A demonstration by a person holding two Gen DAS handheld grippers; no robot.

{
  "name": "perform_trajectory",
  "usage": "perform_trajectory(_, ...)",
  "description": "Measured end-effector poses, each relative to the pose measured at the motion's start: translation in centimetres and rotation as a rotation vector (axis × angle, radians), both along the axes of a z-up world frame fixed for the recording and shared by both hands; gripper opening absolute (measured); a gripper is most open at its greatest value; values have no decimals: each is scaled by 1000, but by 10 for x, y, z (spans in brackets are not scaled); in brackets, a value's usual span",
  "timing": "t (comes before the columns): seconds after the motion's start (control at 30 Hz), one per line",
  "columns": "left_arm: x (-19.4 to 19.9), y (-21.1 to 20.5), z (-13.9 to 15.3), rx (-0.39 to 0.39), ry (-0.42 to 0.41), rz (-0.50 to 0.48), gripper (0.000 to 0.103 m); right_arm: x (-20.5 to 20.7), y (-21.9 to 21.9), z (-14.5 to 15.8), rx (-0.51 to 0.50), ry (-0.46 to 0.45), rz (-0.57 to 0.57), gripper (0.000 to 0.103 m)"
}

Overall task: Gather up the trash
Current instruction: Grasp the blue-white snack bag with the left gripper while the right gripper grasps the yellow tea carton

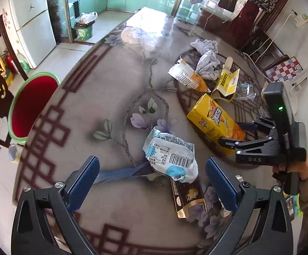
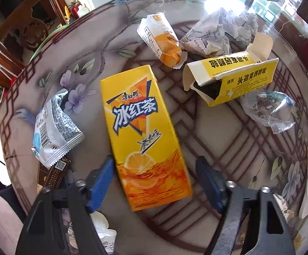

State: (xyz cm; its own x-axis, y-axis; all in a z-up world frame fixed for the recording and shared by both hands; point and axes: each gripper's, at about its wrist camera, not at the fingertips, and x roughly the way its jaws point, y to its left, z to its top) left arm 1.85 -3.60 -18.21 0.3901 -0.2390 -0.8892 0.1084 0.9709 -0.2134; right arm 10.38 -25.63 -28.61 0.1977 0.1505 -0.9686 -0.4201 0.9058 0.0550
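On the round flower-patterned table [image 1: 86,110], my left gripper [image 1: 153,182] hangs open around the near end of a crumpled blue-and-white snack wrapper [image 1: 171,157]; its blue pads stand clear of it. A dark brown-and-gold wrapper [image 1: 188,197] lies partly under that one. My right gripper [image 2: 156,183] points down over the near end of a yellow iced-tea carton [image 2: 141,131] lying flat. The carton sits between the fingers, with a small gap at each pad. From the left wrist view the right gripper [image 1: 231,133] is at the carton's [image 1: 211,116] end.
Beyond the carton lie an orange-and-white wrapper [image 2: 160,40], crumpled paper [image 2: 213,34], an open yellow box [image 2: 234,78] and a clear plastic wrapper [image 2: 268,108]. A red basin with a green rim [image 1: 30,106] sits beside the table on the left. A green bin [image 1: 84,29] stands far off.
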Motion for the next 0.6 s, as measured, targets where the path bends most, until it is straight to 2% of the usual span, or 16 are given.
perform_trajectory(0.3, 21, -20, -45, -18, 152, 19, 100, -25, -27, 41, 95, -114, -158, 65)
perform_trajectory(0.47, 31, -35, -67, -23, 210, 26, 100, -35, -37, 56, 117, -139, -223, 64)
perform_trajectory(0.53, 33, -38, -72, -22, 217, 29, 88, -36, -41, 57, 131, -137, -253, 64)
perform_trajectory(0.57, 34, -39, -75, -25, 228, 27, 70, -38, -45, 59, 139, -133, -266, 63)
perform_trajectory(0.6, 34, -40, -73, -25, 212, 25, 65, -38, -45, 57, 143, -127, -273, 63)
